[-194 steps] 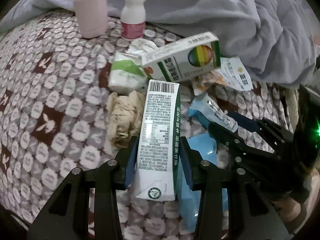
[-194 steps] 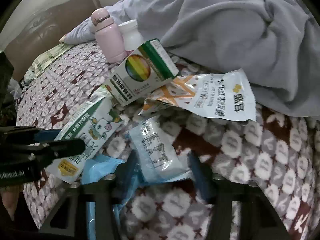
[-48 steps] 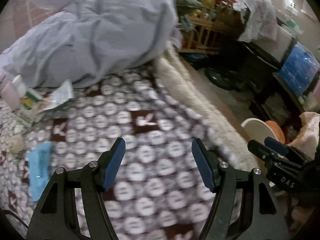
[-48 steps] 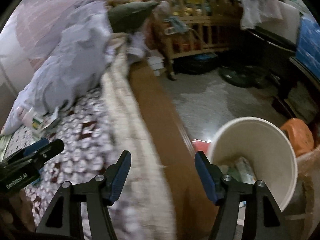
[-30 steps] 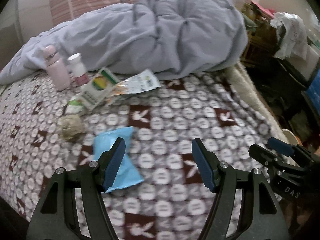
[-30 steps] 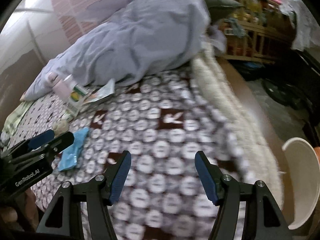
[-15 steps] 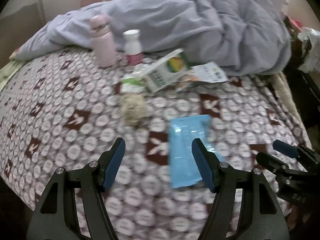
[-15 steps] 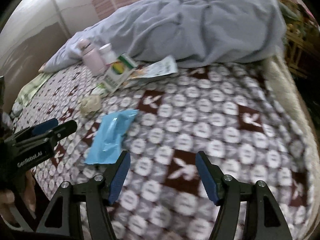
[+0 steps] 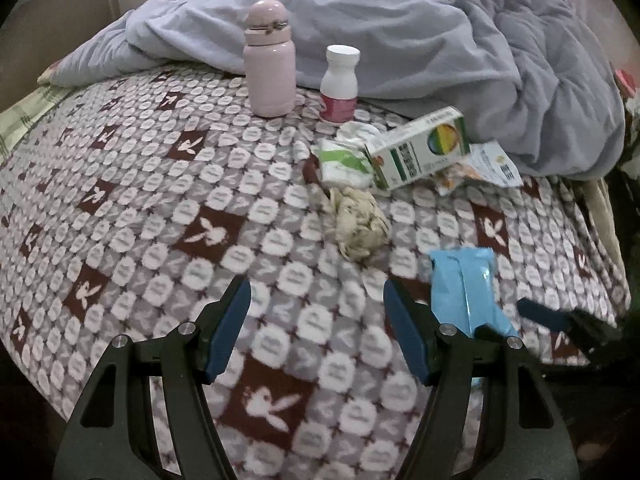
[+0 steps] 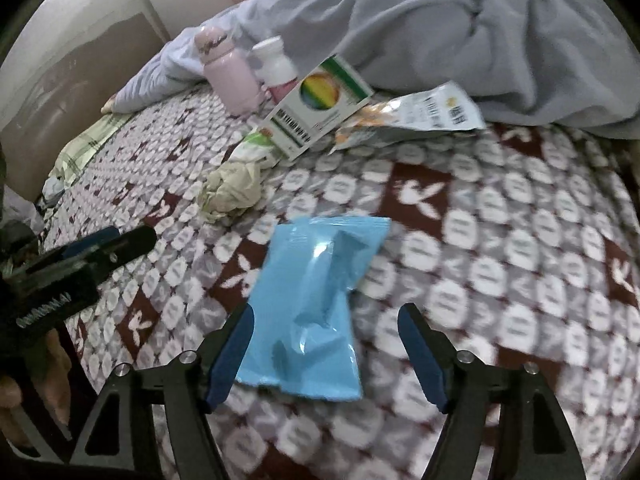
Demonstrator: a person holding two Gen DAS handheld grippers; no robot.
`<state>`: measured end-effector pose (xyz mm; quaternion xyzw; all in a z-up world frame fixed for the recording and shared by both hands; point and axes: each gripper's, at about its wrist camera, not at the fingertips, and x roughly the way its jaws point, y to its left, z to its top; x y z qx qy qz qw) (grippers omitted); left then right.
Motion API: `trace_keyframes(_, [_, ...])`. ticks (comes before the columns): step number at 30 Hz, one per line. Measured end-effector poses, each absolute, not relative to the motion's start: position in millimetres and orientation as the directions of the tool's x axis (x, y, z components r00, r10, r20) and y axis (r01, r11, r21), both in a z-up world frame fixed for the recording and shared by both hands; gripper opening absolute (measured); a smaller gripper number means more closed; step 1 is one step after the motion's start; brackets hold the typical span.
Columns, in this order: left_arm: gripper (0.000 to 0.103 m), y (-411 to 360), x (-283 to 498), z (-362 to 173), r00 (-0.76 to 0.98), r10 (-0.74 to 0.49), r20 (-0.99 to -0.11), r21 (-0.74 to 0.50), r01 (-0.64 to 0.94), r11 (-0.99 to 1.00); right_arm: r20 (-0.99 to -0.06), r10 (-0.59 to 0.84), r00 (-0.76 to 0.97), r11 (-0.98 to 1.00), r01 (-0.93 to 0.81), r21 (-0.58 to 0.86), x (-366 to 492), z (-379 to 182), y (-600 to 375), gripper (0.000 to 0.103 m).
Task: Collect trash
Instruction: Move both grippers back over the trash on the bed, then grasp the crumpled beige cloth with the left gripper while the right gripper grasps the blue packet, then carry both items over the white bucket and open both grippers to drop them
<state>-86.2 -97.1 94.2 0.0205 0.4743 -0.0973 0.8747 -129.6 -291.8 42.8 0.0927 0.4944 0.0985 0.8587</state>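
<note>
A blue plastic wrapper point(image 10: 316, 300) lies flat on the patterned bedspread, its near end between the fingers of my right gripper point(image 10: 326, 350), whose jaws are opening and do not press on it. In the left wrist view the same wrapper point(image 9: 464, 288) lies just right of my left gripper point(image 9: 316, 326), which stands open over bare bedspread. A crumpled beige paper ball point(image 9: 358, 226) lies ahead of the left gripper. Behind it are a green-and-white carton point(image 9: 420, 148), a white-green tissue pack point(image 9: 342, 162) and a flat printed snack bag point(image 10: 416, 116).
A pink flask point(image 9: 269, 66) and a white pill bottle point(image 9: 340, 84) stand upright at the back, against a heaped grey duvet point(image 9: 460, 40). The bed drops off at the right edge point(image 9: 604, 220). A hand point(image 10: 24, 384) holds the left tool at the lower left.
Both grippers swung back from the bin beside the bed to the trash pile. The blue wrapper now lies between the right fingers, which stand wider apart. The paper ball sits closer ahead of the left gripper.
</note>
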Motion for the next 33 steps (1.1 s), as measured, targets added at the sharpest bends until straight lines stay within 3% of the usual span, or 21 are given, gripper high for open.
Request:
trace_keyframes(7, [0.068,-103.9,-55.2,86.4,0.506,-0.182,-0.843,-0.104,0.18,0.978,-0.844,0.25,0.474,0.968,-0.098,0.232,-115.7,22.7,-275.0,0.07])
trace_keyframes(8, [0.068,-106.5,-51.4,84.0,0.502,-0.187,-0.845,-0.108,0.182,0.977,-0.837,0.249,0.487,0.968,-0.103,0.228,-116.7,24.0,-275.7,0.05])
trace_keyframes(9, [0.068,-109.6,-48.3,81.7,0.5,-0.186,-0.846,-0.107,0.183,0.977,-0.829,0.243,0.503,0.97,-0.107,0.219,-118.4,25.7,-277.8,0.041])
trace_keyframes(21, [0.067,-145.8,-16.7,51.1,0.501,-0.154,-0.851,-0.054,0.209,0.976,-0.792,0.261,0.552,0.962,-0.081,0.261,-127.2,41.1,-313.8,0.04])
trace_keyframes(22, [0.065,-146.7,-15.4,48.3,0.495,-0.161,-0.854,-0.06,0.214,0.975,-0.79,0.264,0.554,0.961,-0.079,0.266,-127.2,41.7,-315.3,0.04])
trace_keyframes(23, [0.043,-146.4,-14.8,46.0,0.489,-0.173,-0.855,-0.072,0.218,0.973,-0.788,0.266,0.555,0.96,-0.078,0.27,-127.8,42.3,-316.8,0.04])
trace_keyframes(24, [0.027,-145.8,-13.4,42.4,0.472,-0.166,-0.866,-0.069,0.216,0.974,-0.785,0.268,0.559,0.959,-0.076,0.273,-128.1,43.1,-318.9,0.04])
trace_keyframes(33, [0.021,-122.6,-37.9,80.2,0.515,-0.204,-0.832,-0.12,0.193,0.974,-0.754,0.283,0.592,0.953,-0.088,0.289,-138.8,61.8,-321.8,0.04])
